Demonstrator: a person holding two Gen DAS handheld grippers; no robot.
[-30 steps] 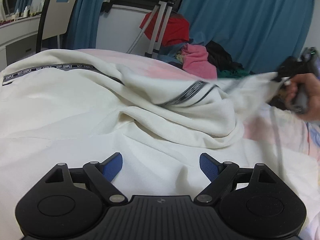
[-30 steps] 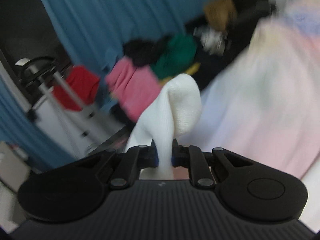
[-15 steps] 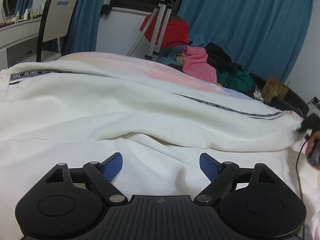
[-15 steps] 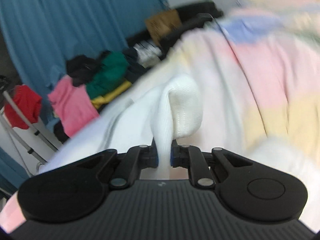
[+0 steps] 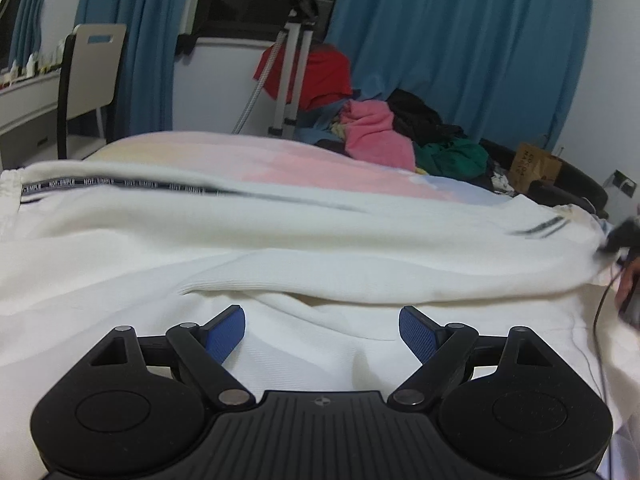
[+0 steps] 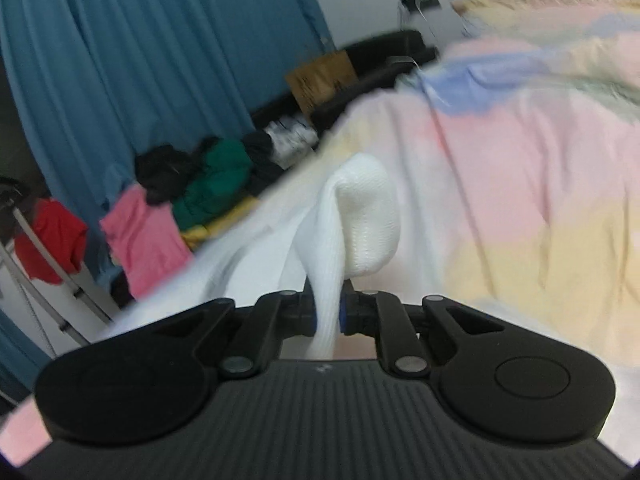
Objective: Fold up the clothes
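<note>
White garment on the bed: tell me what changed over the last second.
The right hand-held gripper, shut on the white garment, pulled its bunched part out to the right and down, so it now lies stretched across the bed. The left hand-held gripper stayed open, holding nothing.

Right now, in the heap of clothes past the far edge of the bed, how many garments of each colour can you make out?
Pink garment: 1
Red garment: 1
Green garment: 1
Black garment: 1
Total: 4 that can be told apart. A bit of yellow and some pale cloth also show in the heap, too blurred to count as separate pieces.
</note>
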